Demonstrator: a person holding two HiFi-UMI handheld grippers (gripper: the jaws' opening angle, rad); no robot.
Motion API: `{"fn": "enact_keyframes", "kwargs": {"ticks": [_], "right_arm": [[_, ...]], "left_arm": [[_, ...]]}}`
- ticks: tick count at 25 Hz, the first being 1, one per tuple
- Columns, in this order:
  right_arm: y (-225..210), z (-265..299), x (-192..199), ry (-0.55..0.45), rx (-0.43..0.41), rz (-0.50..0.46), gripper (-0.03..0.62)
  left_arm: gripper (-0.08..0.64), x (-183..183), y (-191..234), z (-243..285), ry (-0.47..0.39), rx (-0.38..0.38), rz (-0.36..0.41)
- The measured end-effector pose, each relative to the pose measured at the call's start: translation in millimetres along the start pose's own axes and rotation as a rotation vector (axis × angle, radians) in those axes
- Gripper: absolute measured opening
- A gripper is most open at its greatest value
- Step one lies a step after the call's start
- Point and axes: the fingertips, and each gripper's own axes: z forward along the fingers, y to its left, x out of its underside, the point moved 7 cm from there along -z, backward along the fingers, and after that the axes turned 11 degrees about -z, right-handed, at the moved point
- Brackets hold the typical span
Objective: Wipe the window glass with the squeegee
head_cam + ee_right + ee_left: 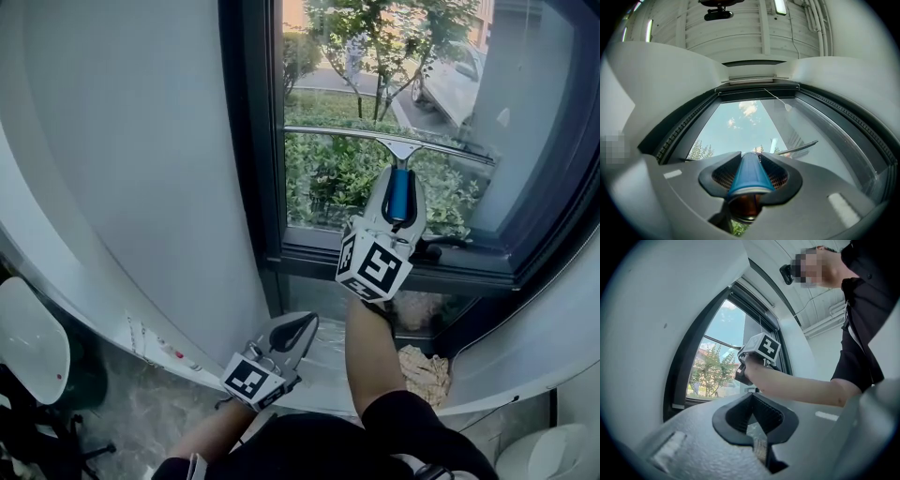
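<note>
Hanging low at the left, the left gripper [298, 330] has its jaws closed together on nothing and takes no part in the work; it is well apart from the window. To its right stands the dark frame [251, 141], then the glass [328, 103], with shrubs and a parked car beyond.

Across the pane lies the squeegee [384, 139]. Its blade runs nearly the full width and seems pressed to the glass, though contact cannot be confirmed. Its blue handle [400, 192] points down into the right gripper [401, 204], whose jaws are clamped on it. The right gripper view shows the handle filling the space between the pads.

The step in hand looks like a downward stroke. To do it well:

- The blade should sit flat, with both ends bearing equally.
- The handle should tilt a little off the pane so the rubber edge trails.
- The pull should run straight down to the bottom of the frame without a pause.
- The clamp must be firm, since a round handle could roll between the pads and skew the blade.

Lowest and farthest right, a rag [427, 370] lies below the sill, handy for drying the blade.
</note>
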Motion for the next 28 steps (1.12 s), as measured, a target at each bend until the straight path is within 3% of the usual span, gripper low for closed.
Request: {"fn": "enact_keyframes", "kwargs": {"ticks": [28], "right_arm": [[0, -29, 25, 0.092, -0.018, -0.012, 0.132]], "left_arm": [[0.0, 12, -3, -2, 0.028, 0.0, -0.031]]}}
